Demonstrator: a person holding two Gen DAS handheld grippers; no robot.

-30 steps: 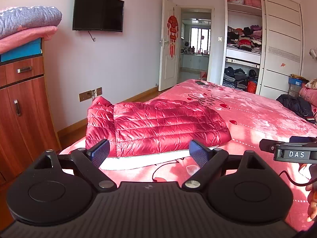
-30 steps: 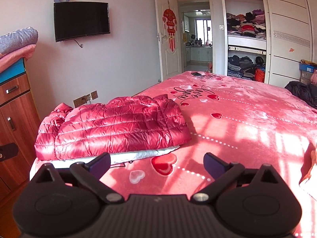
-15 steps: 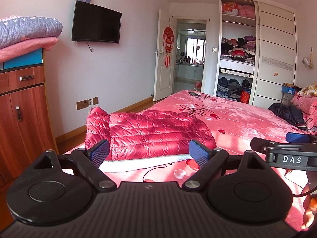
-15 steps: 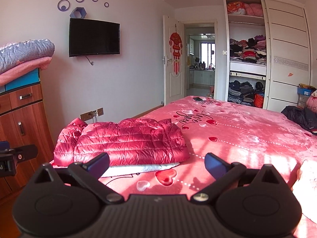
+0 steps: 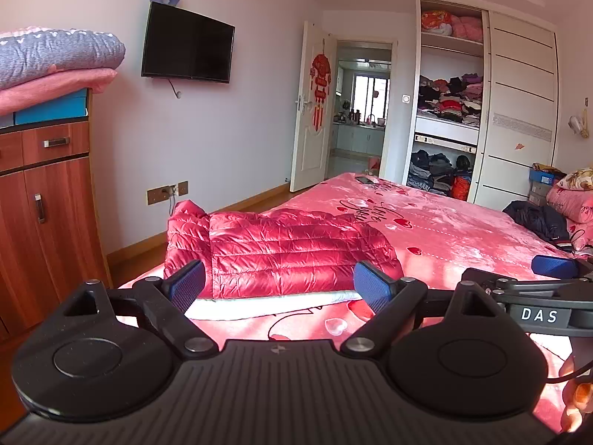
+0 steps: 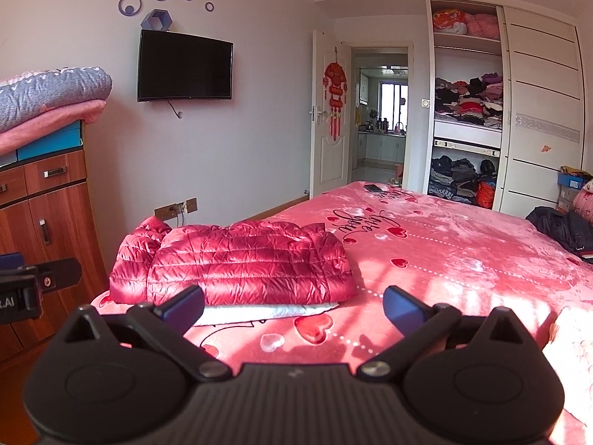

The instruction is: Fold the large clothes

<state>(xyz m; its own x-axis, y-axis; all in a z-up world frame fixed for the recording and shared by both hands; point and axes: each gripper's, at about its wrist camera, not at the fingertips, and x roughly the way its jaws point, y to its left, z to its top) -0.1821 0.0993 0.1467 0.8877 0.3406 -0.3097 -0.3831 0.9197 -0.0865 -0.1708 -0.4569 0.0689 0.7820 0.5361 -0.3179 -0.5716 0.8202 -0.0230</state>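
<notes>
Indoors, pink heart-print bed [image 6: 463,259] bears folded red jacket [image 6: 244,263]; wardrobe [image 6: 467,111] open.

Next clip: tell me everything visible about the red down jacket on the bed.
The jacket is a glossy red quilted puffer, stitched in horizontal channels, shiny like nylon. It lies folded into a compact flat bundle near the bed's corner, with a puffy bunched part at its left end. A pale layer shows under its near edge; what that is cannot be told. It rests on the pink heart-print cover. Neither set of tongs touches it.
</notes>
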